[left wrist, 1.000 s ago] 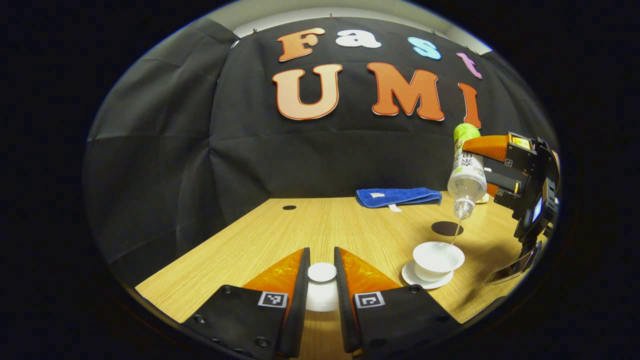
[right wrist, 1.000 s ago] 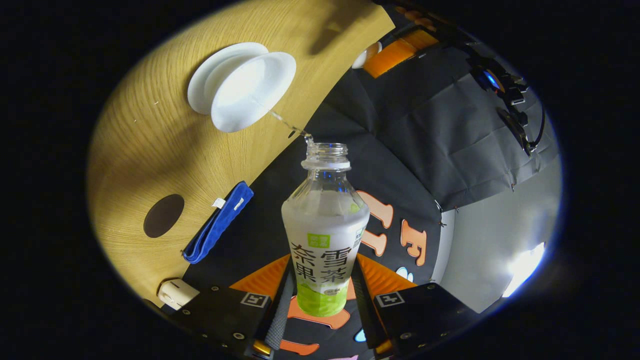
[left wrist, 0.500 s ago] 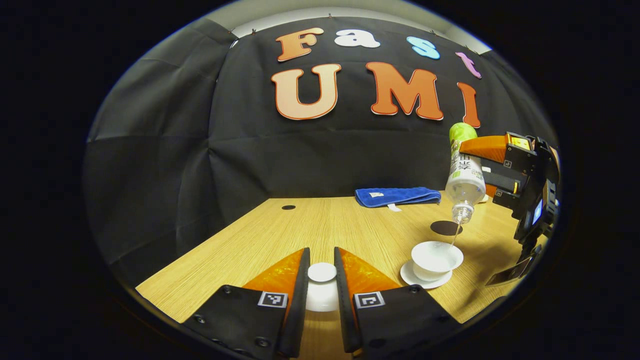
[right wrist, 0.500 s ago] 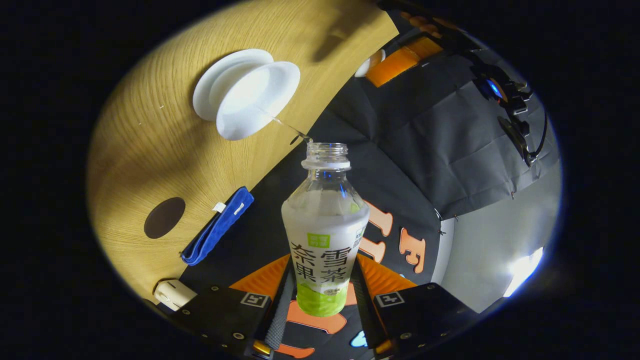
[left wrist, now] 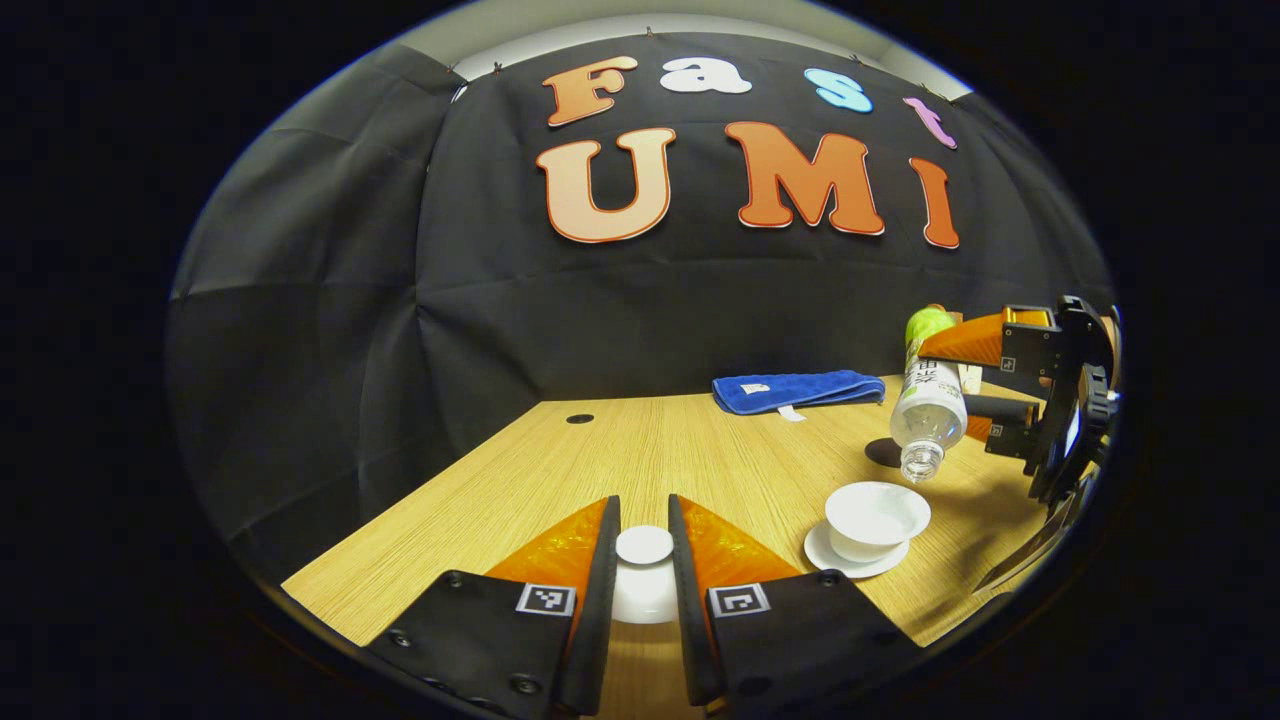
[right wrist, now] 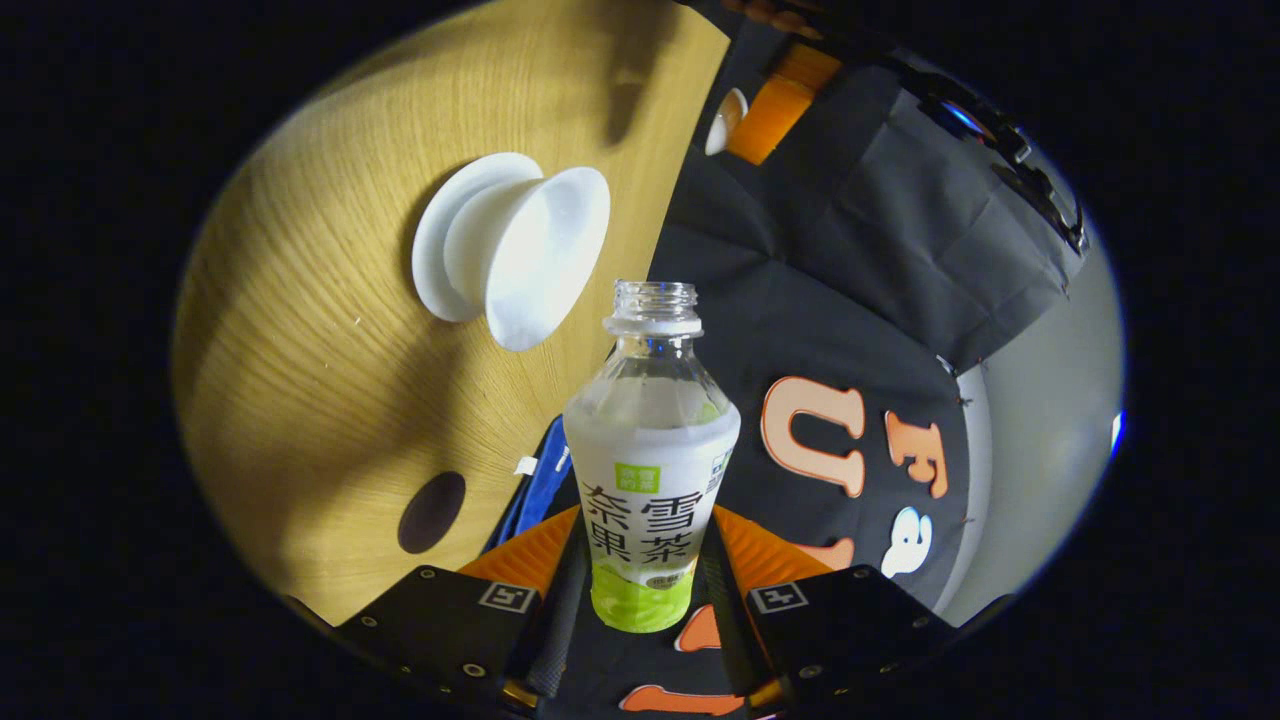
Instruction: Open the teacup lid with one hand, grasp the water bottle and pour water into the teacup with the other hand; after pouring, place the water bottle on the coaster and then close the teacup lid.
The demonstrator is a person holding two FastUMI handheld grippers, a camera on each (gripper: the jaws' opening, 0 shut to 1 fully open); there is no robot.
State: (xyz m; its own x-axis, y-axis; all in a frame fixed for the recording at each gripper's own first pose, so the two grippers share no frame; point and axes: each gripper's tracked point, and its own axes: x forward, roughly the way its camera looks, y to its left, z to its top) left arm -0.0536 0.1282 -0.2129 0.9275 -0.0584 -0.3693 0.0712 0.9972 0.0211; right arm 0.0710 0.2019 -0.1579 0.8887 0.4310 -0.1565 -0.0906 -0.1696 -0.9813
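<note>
My left gripper (left wrist: pixel 644 560) is shut on the white teacup lid (left wrist: pixel 644 548), held just above the table near its front edge. The white teacup (left wrist: pixel 877 518) stands uncovered on its saucer (left wrist: pixel 830 560) at the right. Beside and above the cup, the uncapped water bottle (left wrist: pixel 928 410) hangs tilted with its mouth down. My right gripper (right wrist: pixel 640 590) is shut on the bottle (right wrist: pixel 650 460) at its labelled lower body. No water leaves the mouth. The dark round coaster (left wrist: pixel 882 453) lies just behind the bottle; in the right gripper view the coaster (right wrist: pixel 431 512) sits near the teacup (right wrist: pixel 535 255).
A folded blue cloth (left wrist: pixel 797 392) lies along the back of the wooden table (left wrist: pixel 640 450). A small dark hole (left wrist: pixel 579 418) marks the table's far left. The other gripper with the lid (right wrist: pixel 727 118) appears past the table edge in the right gripper view.
The stream of water into the cup has stopped. The right gripper has lowered and swung the bottle back toward level, so it is less steeply tipped. The left gripper holds still.
</note>
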